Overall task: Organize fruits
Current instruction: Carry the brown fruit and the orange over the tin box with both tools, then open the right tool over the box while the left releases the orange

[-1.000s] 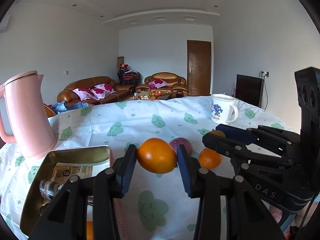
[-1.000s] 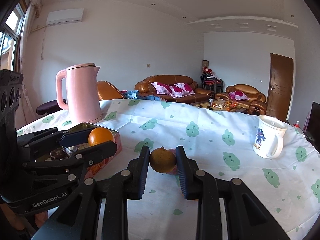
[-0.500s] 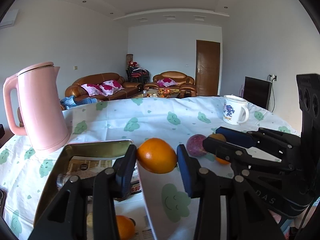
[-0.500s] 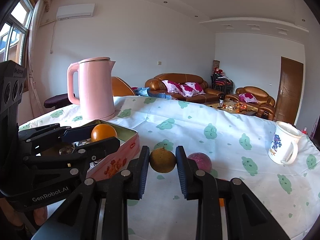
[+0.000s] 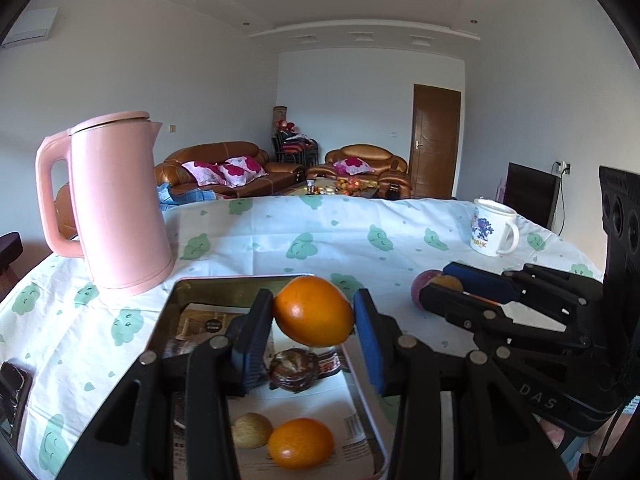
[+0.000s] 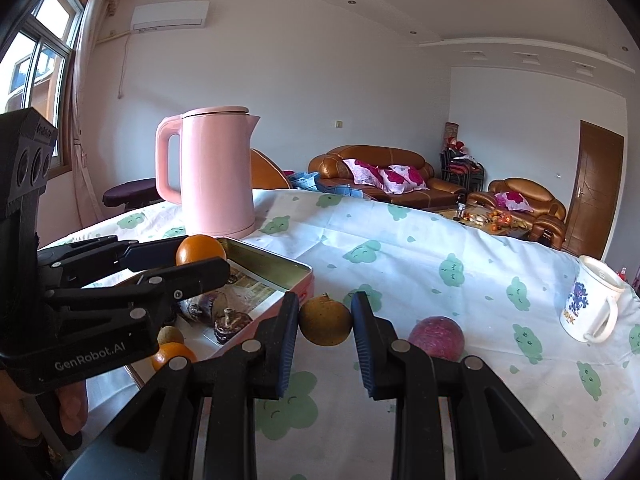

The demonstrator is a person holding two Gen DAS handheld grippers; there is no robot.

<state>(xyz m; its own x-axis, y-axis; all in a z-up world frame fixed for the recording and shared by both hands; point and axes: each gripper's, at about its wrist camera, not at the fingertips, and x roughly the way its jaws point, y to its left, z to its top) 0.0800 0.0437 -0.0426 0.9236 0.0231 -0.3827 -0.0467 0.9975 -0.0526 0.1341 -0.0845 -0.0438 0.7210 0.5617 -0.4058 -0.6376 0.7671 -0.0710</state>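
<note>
Round surface [image 5: 256,240] draped in white cloth with green cloud faces. Pink kettle [image 5: 116,204] upright at the far left of it, just behind an open metal tin [image 5: 170,312] with pink outer walls. White mug [image 5: 494,228] with a blue print, well apart toward the right edge. Inside the tin, on printed paper: a dark brown wrapped lump [image 5: 294,368], a second orange [image 5: 300,442] near the front rim, a small tan fruit [image 5: 252,430] touching it on the left. Reddish-purple fruit [image 6: 436,338] lying on the cloth just right of the tin. Left tongs [image 5: 314,316] clamped on a bright orange [image 5: 314,310], held in the air above the tin's interior, both pads pressing its sides. Right tongs [image 6: 325,320] closed on a dull brownish-yellow fruit [image 6: 325,320], held off the cloth, just outside the tin's near wall and just left of the reddish-purple fruit. Part of a hand [image 6: 74,404] visible under the left tool at the lower left of the right wrist view.
</note>
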